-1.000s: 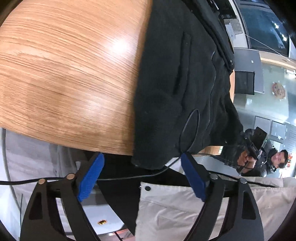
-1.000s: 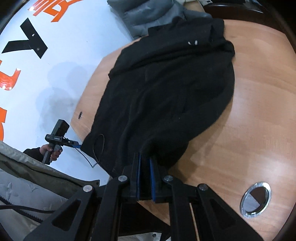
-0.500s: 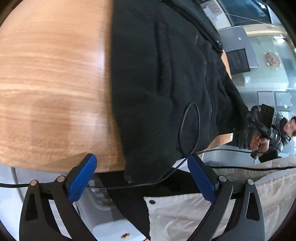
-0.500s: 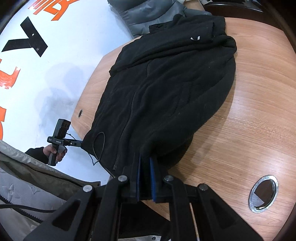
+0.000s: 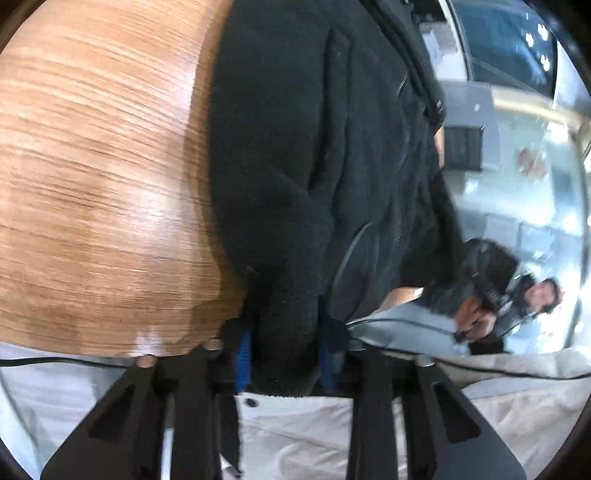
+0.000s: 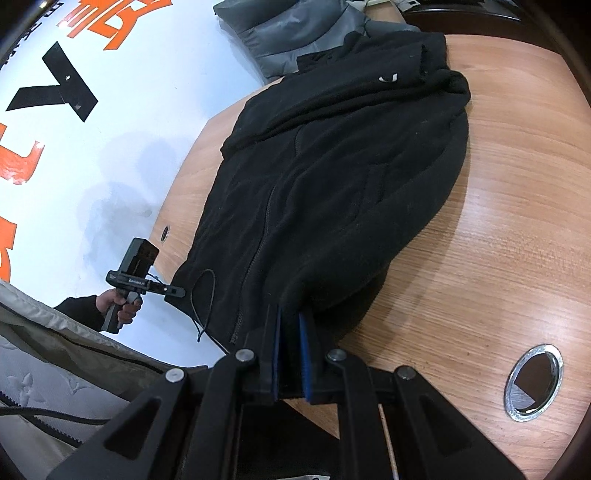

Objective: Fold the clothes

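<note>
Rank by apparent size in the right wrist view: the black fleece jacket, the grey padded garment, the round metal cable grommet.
1. black fleece jacket
2. grey padded garment, partly cut off and farther away, so unsure
3. round metal cable grommet

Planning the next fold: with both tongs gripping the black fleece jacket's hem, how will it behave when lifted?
The black fleece jacket will likely sag floppily between the left tongs and right tongs, since it lies in soft rumples on the table. Its thick pile probably grips the blue pads well. The drawcord may dangle loose.
</note>
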A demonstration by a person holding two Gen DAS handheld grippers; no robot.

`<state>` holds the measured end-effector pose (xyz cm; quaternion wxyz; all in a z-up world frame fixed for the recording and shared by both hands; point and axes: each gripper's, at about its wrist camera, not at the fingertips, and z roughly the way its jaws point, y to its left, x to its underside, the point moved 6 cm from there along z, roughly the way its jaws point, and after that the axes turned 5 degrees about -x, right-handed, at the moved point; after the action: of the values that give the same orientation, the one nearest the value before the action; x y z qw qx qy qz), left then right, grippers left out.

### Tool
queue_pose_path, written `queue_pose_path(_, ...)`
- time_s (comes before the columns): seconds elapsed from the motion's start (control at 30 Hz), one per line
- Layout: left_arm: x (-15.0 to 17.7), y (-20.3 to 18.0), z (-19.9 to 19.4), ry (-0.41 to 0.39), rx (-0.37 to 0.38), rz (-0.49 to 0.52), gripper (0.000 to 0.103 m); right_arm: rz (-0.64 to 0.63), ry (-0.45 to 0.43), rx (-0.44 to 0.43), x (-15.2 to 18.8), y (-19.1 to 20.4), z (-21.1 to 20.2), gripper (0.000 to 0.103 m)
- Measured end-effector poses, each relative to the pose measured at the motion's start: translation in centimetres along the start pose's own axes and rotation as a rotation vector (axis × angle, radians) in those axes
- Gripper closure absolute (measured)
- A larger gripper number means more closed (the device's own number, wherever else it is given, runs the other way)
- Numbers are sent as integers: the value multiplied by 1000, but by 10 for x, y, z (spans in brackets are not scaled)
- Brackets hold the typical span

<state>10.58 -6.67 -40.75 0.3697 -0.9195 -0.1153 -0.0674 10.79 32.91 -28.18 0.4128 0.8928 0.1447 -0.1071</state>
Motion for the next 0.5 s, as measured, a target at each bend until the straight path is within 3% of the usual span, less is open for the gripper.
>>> queue_pose_path(0.23, -10, -36, -26, -153, 252, -112, 90, -15, -56, -63, -10, 7, -17, 94)
queue_pose_path(0.37, -25, -78, -60, -315, 391, -148, 90, -51, -140, -96, -34, 21, -38, 95)
queue_pose_path(0.5, -50, -112, -88, -413, 492, -178, 90, -115, -189, -117, -61, 38, -55, 95)
